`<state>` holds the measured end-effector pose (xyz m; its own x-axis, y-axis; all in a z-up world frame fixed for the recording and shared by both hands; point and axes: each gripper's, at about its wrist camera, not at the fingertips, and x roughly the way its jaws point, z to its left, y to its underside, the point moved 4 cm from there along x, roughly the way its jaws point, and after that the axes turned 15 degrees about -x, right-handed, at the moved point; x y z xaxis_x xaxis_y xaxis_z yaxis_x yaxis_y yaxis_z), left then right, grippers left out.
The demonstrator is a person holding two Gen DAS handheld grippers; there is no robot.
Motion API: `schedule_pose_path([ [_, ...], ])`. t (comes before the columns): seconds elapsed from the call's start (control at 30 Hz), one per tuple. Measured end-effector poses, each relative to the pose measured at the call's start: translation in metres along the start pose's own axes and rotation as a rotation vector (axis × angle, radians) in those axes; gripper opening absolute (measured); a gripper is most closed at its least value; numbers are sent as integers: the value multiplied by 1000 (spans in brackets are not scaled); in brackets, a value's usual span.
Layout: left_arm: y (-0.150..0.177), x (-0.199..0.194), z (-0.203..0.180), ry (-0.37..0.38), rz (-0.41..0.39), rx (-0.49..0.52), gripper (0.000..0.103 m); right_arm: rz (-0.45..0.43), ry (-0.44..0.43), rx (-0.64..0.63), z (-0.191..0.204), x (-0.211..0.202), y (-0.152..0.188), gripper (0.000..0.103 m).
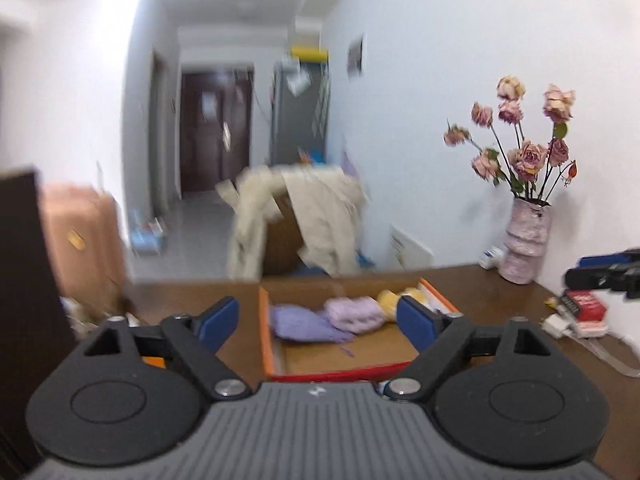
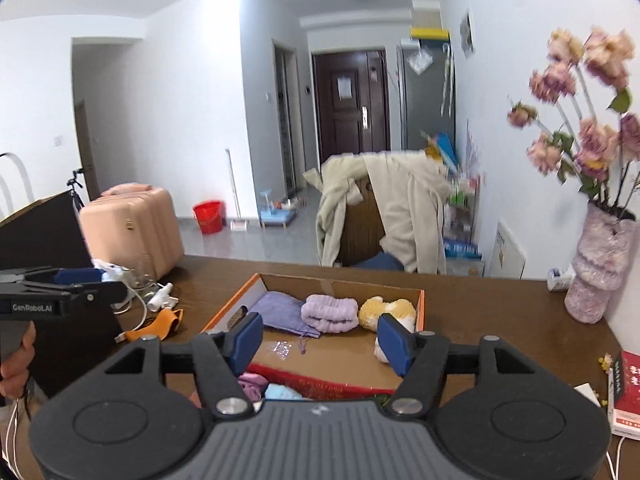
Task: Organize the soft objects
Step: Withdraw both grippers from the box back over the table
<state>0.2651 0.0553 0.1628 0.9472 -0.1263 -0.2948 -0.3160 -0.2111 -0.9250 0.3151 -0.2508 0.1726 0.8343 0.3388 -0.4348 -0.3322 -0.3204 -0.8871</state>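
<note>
An open cardboard box with an orange rim (image 2: 421,304) (image 1: 264,320) stands on the brown table. Side by side inside it lie a purple cloth pouch (image 2: 280,312) (image 1: 296,322), a rolled lilac towel (image 2: 330,312) (image 1: 354,314) and a yellow-and-white plush toy (image 2: 386,306) (image 1: 390,300). My left gripper (image 1: 318,312) hangs open above the near side of the box, with nothing between its blue pads. The right gripper (image 2: 320,326) is also open and empty over the box's front. Pink (image 2: 250,386) and light blue (image 2: 282,394) cloths lie just in front of the box.
A fuzzy vase of dried roses (image 2: 596,268) (image 1: 526,240) stands at the table's right, with a red book (image 2: 630,384) and white cables near it. On the left are a dark box (image 2: 44,232), chargers and an orange strap (image 2: 160,322). A coat-draped chair (image 2: 384,216) stands behind the table.
</note>
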Motion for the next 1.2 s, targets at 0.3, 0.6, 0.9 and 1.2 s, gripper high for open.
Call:
schedule_pose_path([
  [0.3,84,-109,18,7,-174,27,103,-132,44,-55,56,-87,93,84],
  [0.6,149,-126,27,28,-96,-30,103,-115,92,29,100,-95,187,88],
  [0.9,176,-99,42,5,6,-48,103,-40,49,-43,141,-55,211,88],
  [1.2,185,-42,27,15,82,-70,103,-16,21,-61,155,-25,202,89],
])
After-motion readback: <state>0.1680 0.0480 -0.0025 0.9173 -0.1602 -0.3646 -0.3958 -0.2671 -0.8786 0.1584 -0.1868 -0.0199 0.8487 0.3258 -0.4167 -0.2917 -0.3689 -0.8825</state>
